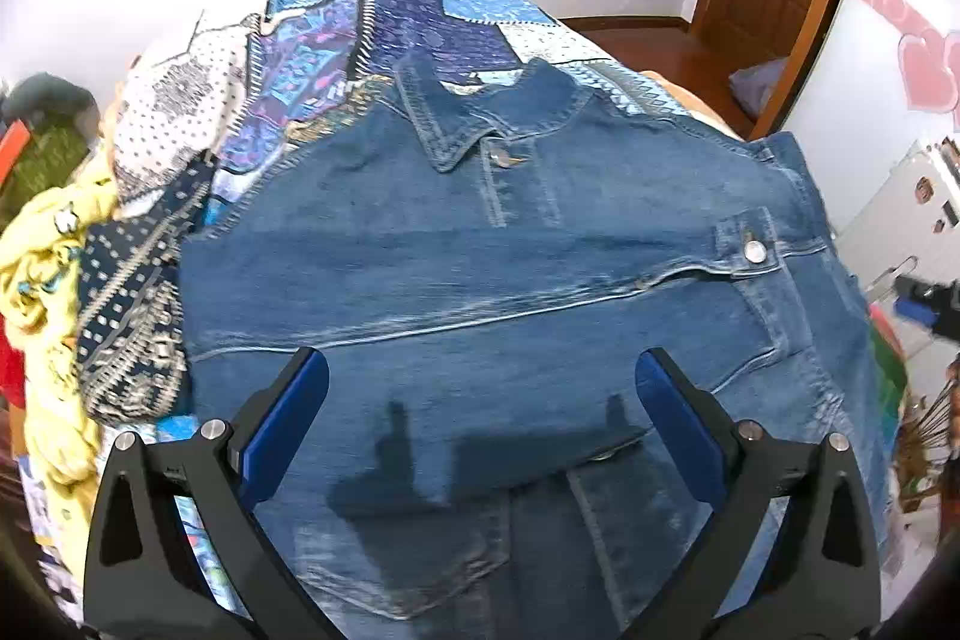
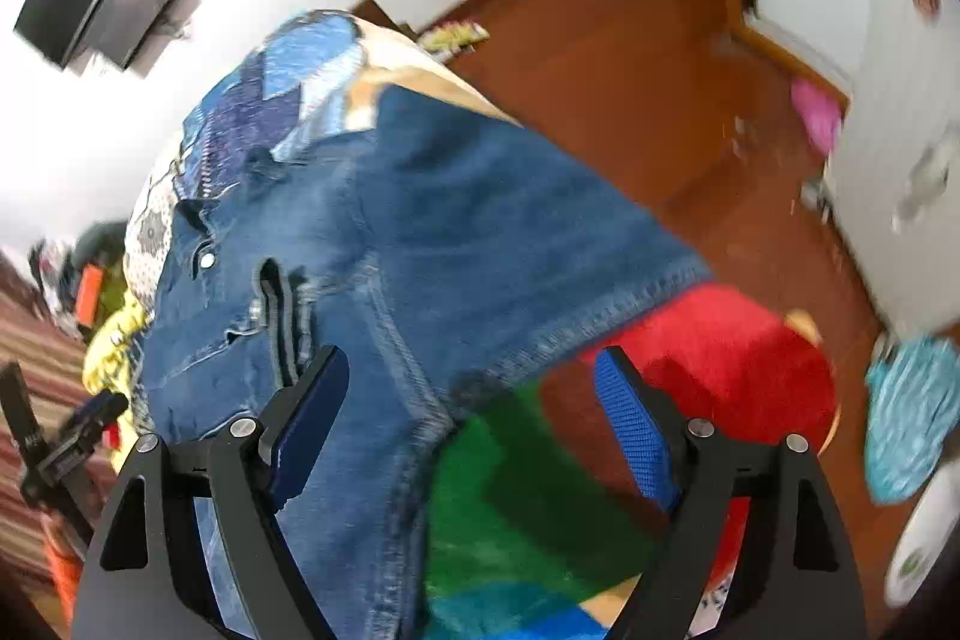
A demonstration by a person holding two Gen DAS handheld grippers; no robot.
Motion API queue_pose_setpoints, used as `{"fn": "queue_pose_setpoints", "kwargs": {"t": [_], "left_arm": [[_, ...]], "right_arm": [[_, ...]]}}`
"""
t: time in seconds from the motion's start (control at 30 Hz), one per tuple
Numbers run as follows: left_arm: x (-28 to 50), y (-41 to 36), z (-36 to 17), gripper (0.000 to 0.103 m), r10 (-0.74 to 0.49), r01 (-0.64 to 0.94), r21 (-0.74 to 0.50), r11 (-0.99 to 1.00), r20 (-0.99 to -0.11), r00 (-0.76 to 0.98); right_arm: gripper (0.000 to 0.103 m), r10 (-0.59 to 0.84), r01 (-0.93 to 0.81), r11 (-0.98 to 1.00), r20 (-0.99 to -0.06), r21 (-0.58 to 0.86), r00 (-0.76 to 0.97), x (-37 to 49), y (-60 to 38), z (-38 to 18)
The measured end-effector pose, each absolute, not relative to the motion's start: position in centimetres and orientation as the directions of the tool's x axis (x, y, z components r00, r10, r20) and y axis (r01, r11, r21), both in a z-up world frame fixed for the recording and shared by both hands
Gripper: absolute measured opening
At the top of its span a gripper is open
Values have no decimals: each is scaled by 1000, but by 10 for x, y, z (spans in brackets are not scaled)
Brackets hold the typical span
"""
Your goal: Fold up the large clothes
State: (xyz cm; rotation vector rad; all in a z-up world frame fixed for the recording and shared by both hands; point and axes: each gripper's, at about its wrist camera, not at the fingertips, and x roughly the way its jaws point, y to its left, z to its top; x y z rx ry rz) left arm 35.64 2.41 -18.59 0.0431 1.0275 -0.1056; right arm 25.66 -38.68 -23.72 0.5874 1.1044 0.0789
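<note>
A: Where is the blue denim jacket (image 1: 480,250) lying?

B: Front up on the bed with the blue and white patchwork bedspread (image 1: 336,40). In the left wrist view it fills the middle of the frame, collar toward the top centre, a metal-buttoned cuff (image 1: 750,244) at the right. A sleeve seems folded across the chest, judging by the long seam that crosses it.

A: And the grippers?

B: The left gripper (image 1: 480,376) hovers over the lower part of the jacket, its blue-padded fingers (image 1: 288,430) spread wide with nothing between them; only their shadow falls on the denim. The right gripper (image 2: 474,376), seen in the right wrist view, is at the bottom centre, fingers also spread apart and empty, over the jacket's stitched edge where it meets a red and green fleecy cloth (image 2: 600,430).

A: So which step is this?

B: I judge it a pause between folds: neither gripper holds cloth, and the body is not yet folded over.

A: What does the next move need?

B: Probably each gripper coming down on an edge nearest it, pinching only denim, not the bedspread or the fleecy cloth beneath, then lifting together so the heavy fabric folds evenly toward the collar.
</note>
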Motion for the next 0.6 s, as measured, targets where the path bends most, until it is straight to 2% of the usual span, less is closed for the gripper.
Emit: {"fn": "queue_pose_setpoints", "kwargs": {"t": [0.1,0.23,0.4,0.5,0.57,0.6], "left_arm": [[354,14,-196,103,-93,126,-33,991,-859,504],[347,6,-206,103,-41,143,36,989,-863,503],[345,19,-211,103,-38,122,25,992,-872,488],[345,27,-213,103,-19,97,32,995,-874,485],[345,32,-214,103,-21,84,22,996,-876,481],[344,34,-214,103,-23,78,16,997,-877,480]], "right_arm": [[82,400,266,802,-811,535,427,265,-396,-259],[82,465,319,727,-778,608,421,281,-406,-285],[84,442,351,715,-780,604,442,304,-410,-298],[84,373,359,760,-815,542,443,316,-403,-298],[80,319,360,788,-831,500,455,318,-398,-294],[71,293,355,802,-834,480,467,318,-396,-290]]}}
